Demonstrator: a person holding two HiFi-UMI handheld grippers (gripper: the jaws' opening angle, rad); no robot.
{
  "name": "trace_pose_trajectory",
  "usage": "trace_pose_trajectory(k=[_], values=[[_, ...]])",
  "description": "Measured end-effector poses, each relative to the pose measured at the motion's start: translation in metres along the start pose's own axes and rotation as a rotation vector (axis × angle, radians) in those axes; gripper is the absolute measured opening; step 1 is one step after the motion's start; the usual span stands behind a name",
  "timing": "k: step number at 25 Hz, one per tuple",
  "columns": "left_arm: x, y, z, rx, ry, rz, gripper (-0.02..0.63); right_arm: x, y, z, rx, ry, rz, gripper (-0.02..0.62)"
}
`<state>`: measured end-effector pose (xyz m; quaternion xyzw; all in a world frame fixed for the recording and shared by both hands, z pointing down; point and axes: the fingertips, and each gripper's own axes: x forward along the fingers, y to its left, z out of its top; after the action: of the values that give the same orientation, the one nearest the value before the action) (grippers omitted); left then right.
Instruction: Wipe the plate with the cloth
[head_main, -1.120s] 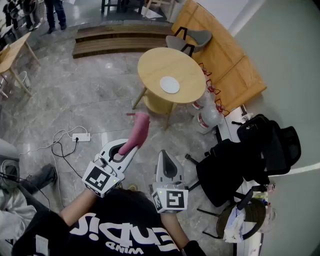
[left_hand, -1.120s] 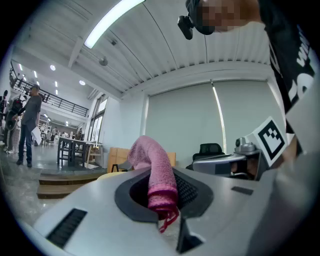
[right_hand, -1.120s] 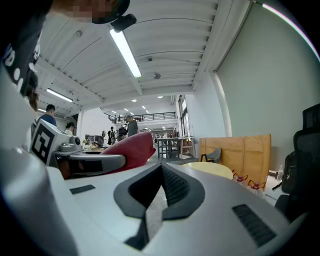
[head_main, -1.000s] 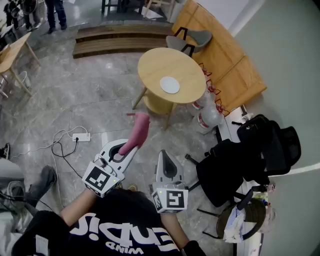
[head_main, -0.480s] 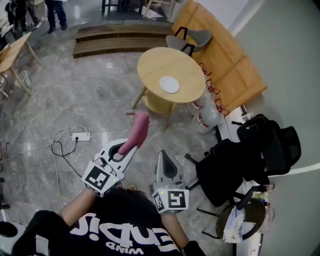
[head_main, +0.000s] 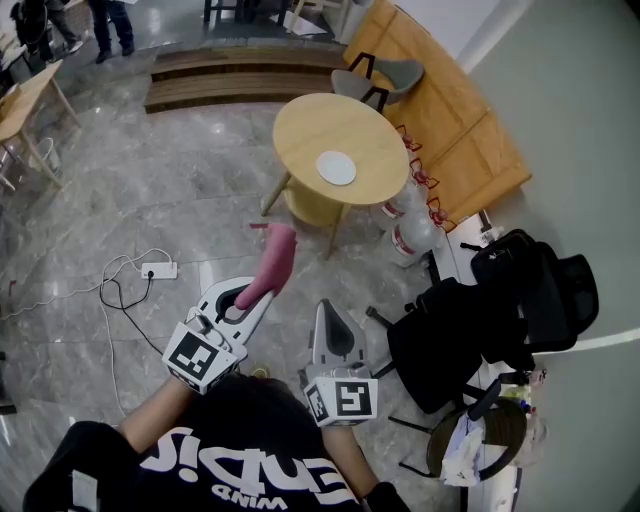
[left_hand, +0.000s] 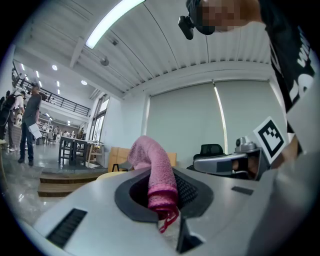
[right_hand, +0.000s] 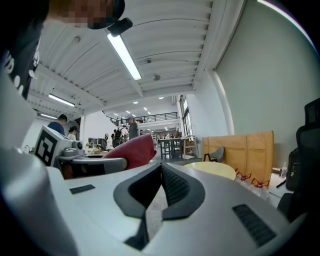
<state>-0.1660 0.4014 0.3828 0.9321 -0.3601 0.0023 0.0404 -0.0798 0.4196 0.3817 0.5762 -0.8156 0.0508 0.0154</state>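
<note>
Plate (head_main: 336, 168) far off on round table (head_main: 300, 125). Pink cloth (head_main: 272, 262) pinched in left gripper (head_main: 248, 298), ready for wiping; right gripper (head_main: 328, 318) pressed together, empty, probably spare for steadying.

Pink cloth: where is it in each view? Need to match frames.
Head view: left of centre, pink cloth poking out of the left gripper.
Left gripper view: centre, clamped between the jaws.
Right gripper view: left of centre, reddish lump behind the left gripper's body.
Shared landmark: round wooden table, ahead of the grippers; only a sliver in the left gripper view.
</note>
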Motion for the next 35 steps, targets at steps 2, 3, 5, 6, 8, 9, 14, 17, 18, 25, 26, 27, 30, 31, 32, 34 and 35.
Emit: trace_pose_trajectory(k=[2, 3, 5, 6, 8, 9, 14, 17, 18, 25, 26, 27, 30, 31, 32, 34, 35], values=[[0.001, -0.001, 0.003, -0.007, 0.004, 0.006, 0.052, 0.000, 0.000, 0.001, -0.009, 0.000, 0.006, 0.021], [0.003, -0.001, 0.004, -0.006, 0.004, 0.013, 0.052, 0.000, -0.001, 0.001, -0.013, 0.000, 0.009, 0.021], [0.006, -0.001, 0.004, -0.004, 0.002, 0.021, 0.052, -0.001, -0.005, 0.000, -0.016, 0.001, 0.013, 0.021], [0.008, -0.002, 0.004, -0.003, 0.003, 0.026, 0.052, -0.001, -0.007, -0.001, -0.015, 0.003, 0.015, 0.021], [0.013, -0.002, 0.005, 0.001, 0.002, 0.036, 0.052, -0.002, -0.012, -0.002, -0.012, 0.006, 0.019, 0.021], [0.015, -0.003, 0.003, 0.002, -0.003, 0.033, 0.052, -0.002, -0.014, -0.002, -0.014, 0.008, 0.024, 0.021], [0.029, -0.003, 0.003, 0.012, -0.015, 0.065, 0.052, -0.005, -0.030, -0.004, -0.024, 0.011, 0.036, 0.021], [0.037, 0.002, 0.006, 0.014, -0.017, 0.077, 0.052, -0.001, -0.038, -0.006, -0.021, 0.015, 0.037, 0.021], [0.039, 0.004, 0.005, 0.018, -0.024, 0.077, 0.052, 0.001, -0.040, -0.007, -0.022, 0.017, 0.037, 0.021], [0.061, 0.026, 0.008, 0.019, -0.008, 0.094, 0.052, 0.021, -0.051, -0.012, -0.021, 0.029, 0.045, 0.021], [0.065, 0.030, 0.008, 0.018, -0.003, 0.094, 0.052, 0.026, -0.053, -0.013, -0.019, 0.030, 0.043, 0.021], [0.071, 0.034, 0.007, 0.017, -0.001, 0.092, 0.052, 0.032, -0.057, -0.014, -0.018, 0.031, 0.039, 0.021], [0.087, 0.048, 0.006, 0.012, 0.000, 0.084, 0.052, 0.050, -0.066, -0.016, -0.012, 0.035, 0.028, 0.021], [0.092, 0.053, 0.006, 0.012, 0.001, 0.081, 0.052, 0.057, -0.069, -0.016, -0.011, 0.036, 0.025, 0.021], [0.098, 0.059, 0.006, 0.012, 0.001, 0.078, 0.052, 0.065, -0.072, -0.015, -0.009, 0.034, 0.021, 0.021], [0.111, 0.070, 0.008, 0.012, 0.002, 0.071, 0.052, 0.080, -0.080, -0.016, 0.001, 0.034, 0.011, 0.021], [0.118, 0.075, 0.008, 0.010, 0.004, 0.067, 0.052, 0.088, -0.085, -0.016, 0.005, 0.037, 0.006, 0.021]])
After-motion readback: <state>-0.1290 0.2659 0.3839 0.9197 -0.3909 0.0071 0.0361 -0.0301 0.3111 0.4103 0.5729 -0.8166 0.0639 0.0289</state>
